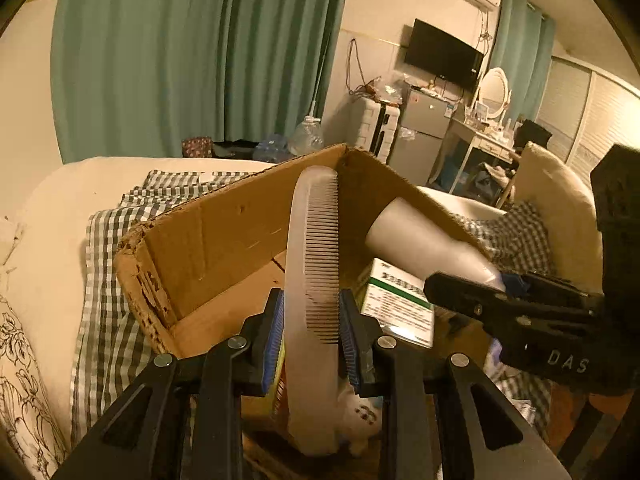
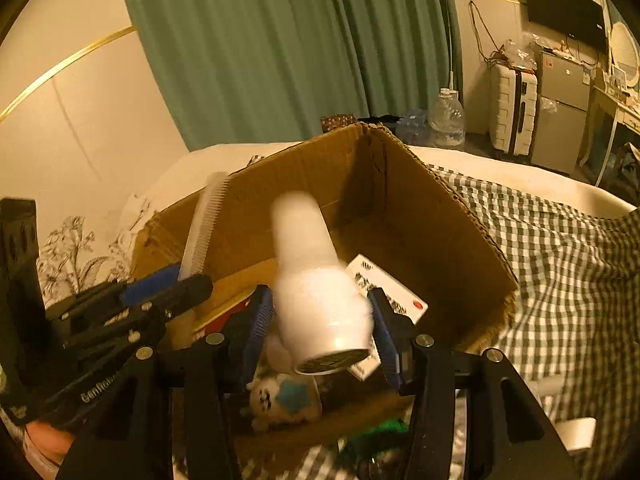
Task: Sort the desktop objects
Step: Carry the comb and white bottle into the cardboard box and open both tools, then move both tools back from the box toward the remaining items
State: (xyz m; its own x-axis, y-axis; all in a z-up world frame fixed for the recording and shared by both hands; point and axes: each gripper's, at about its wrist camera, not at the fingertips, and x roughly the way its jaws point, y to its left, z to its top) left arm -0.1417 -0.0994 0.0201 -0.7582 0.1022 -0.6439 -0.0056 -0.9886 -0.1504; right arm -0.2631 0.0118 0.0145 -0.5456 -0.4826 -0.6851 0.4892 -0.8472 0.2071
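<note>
My left gripper (image 1: 311, 312) is shut on a translucent white comb (image 1: 314, 248) and holds it upright over an open cardboard box (image 1: 224, 220). My right gripper (image 2: 322, 312) is shut on a white plastic bottle (image 2: 316, 280), blurred, its base toward the camera, over the same box (image 2: 420, 216). Each gripper shows in the other's view: the right one (image 1: 500, 304) with the bottle (image 1: 420, 240), the left one (image 2: 160, 292) with the comb (image 2: 206, 220). Inside the box lie a white and green medicine box (image 1: 396, 304), also in the right wrist view (image 2: 384, 288), and a small white plush toy (image 2: 288, 396).
The box sits on a bed with a green checked cloth (image 2: 560, 260) and a floral pillow (image 1: 16, 360). Green curtains (image 2: 280, 40), a suitcase (image 2: 512, 108), a small fridge (image 1: 424, 128) and a dressing table with mirror (image 1: 492, 92) stand behind. A green object (image 2: 380, 436) lies in front of the box.
</note>
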